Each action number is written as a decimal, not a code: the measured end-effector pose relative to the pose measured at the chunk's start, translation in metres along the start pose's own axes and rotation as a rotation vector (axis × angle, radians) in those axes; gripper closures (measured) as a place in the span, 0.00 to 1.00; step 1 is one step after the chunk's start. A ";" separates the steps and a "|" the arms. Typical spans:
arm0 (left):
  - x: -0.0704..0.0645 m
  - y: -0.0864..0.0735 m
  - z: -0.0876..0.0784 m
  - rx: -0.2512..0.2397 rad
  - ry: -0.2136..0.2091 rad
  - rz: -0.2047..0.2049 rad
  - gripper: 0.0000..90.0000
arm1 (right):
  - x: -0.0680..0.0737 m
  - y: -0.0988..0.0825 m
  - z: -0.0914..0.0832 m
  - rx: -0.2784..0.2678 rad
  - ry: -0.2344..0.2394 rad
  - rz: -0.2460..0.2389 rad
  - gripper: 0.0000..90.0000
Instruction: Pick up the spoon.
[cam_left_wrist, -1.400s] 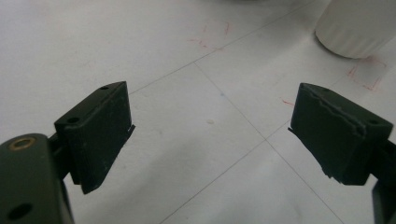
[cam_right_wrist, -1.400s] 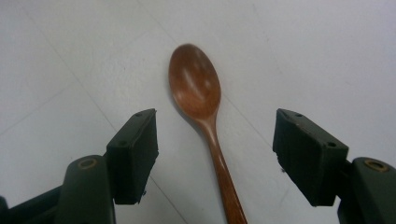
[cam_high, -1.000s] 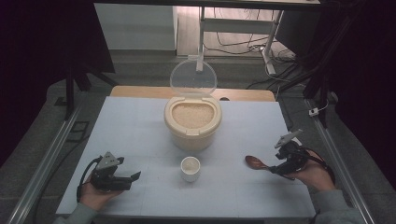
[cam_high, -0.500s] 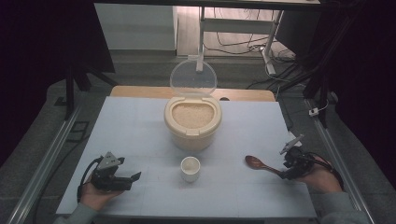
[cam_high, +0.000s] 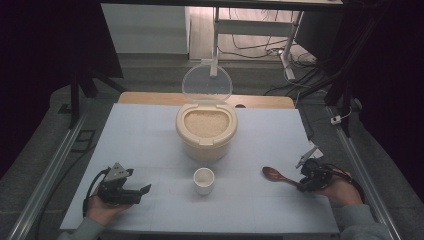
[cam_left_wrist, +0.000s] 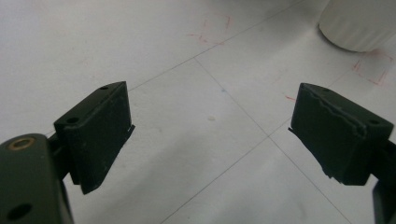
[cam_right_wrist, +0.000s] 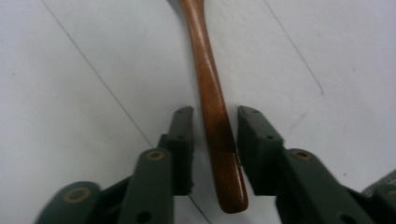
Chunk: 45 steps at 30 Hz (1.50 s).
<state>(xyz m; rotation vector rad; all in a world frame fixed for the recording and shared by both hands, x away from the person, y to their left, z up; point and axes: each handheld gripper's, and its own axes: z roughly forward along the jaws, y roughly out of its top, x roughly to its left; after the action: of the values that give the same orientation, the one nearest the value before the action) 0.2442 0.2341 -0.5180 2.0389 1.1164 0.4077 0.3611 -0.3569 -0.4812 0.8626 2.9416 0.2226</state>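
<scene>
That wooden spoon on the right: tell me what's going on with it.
A person is picking up the wooden spoon from the table with the right tool. Its jaws have just been closing around the handle; a slight gap remains on one side. The left tool rests open. An open rice container and small cup stand mid-table.

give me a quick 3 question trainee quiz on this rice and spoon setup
1. True or false: the lid of the rice container stands open.
2. What lies between the jaws of the right gripper? A) wooden spoon B) small cup C) nothing
3. Which thing stands between the rice container and the table's near edge?

Key:
1. True; the clear lid is upright.
2. A; the wooden spoon, with a slight gap beside its handle.
3. The small white cup.
</scene>
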 end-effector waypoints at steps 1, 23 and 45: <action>0.000 0.000 0.000 0.000 0.000 0.000 0.14 | 0.000 0.001 0.000 0.004 0.002 -0.009 0.79; 0.000 0.000 0.001 0.003 0.002 0.001 0.14 | 0.004 0.000 -0.007 -0.046 -0.033 -0.078 0.87; -0.001 0.001 0.000 0.000 0.002 0.001 0.14 | 0.021 0.001 -0.039 -0.271 -0.008 -0.070 0.87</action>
<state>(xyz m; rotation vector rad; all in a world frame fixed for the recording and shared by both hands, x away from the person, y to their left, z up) 0.2442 0.2333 -0.5171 2.0397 1.1174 0.4103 0.3402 -0.3493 -0.4428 0.7194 2.8359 0.5949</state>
